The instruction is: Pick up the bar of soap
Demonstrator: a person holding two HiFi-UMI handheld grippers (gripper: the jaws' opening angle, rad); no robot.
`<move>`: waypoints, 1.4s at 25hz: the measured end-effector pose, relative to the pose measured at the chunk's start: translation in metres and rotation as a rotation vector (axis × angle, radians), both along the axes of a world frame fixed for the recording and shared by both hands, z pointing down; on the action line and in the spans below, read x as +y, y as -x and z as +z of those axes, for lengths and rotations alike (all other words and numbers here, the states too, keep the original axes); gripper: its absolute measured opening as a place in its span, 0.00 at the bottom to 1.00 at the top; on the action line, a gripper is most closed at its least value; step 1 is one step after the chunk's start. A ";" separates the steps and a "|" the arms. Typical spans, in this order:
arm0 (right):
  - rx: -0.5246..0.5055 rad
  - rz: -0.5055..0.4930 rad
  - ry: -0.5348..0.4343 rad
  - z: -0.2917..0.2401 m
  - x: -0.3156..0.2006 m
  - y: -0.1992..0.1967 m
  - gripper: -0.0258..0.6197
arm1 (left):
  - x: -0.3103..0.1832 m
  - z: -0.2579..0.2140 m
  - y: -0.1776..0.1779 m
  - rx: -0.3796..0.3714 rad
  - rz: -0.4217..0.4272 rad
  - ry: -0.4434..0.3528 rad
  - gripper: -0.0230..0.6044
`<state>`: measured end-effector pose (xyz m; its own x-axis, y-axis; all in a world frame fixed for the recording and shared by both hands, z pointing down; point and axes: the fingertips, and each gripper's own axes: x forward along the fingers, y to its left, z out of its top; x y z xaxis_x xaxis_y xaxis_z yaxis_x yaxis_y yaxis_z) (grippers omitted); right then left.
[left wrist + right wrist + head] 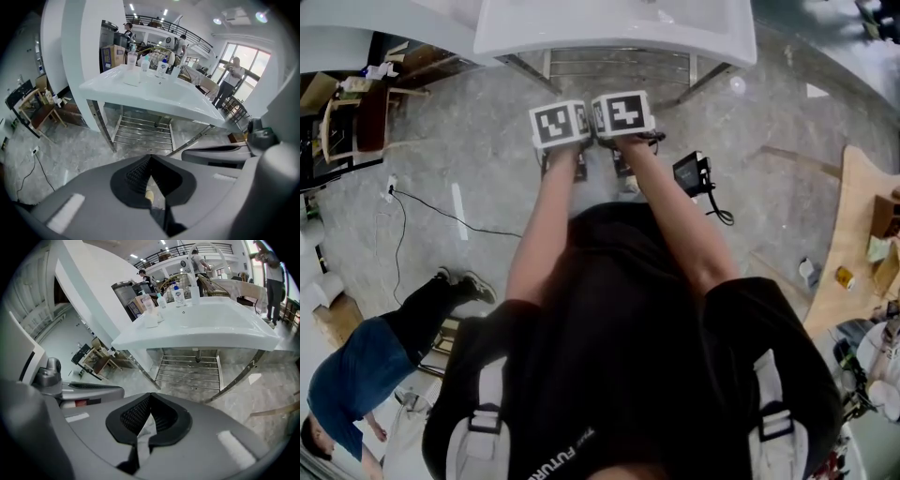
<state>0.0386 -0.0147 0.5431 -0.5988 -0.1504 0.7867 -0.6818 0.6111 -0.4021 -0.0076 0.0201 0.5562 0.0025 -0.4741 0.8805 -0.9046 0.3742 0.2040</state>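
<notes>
A white sink counter [154,96] [206,326] [609,33] stands on a steel frame ahead of both grippers. On its far left part lies a small white block [151,319] [132,80], perhaps the bar of soap; it is too small to tell. I hold the left gripper [150,158] [560,125] and the right gripper [150,395] [622,114] side by side, well short of the counter and lower than its top. Both are shut, jaw tips meeting, with nothing between them. In the head view the marker cubes hide the jaws.
Several bottles [177,295] [161,67] stand at the back of the counter. A steel rack [140,133] sits under it. On the floor lie a black device [692,173] and a cable [441,214]. A person [384,361] stands behind on the left; a wooden table [853,244] is on the right.
</notes>
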 end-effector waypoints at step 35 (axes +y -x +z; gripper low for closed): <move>0.104 0.155 -0.005 -0.004 -0.188 0.192 0.06 | -0.197 -0.009 0.208 0.024 0.146 0.005 0.03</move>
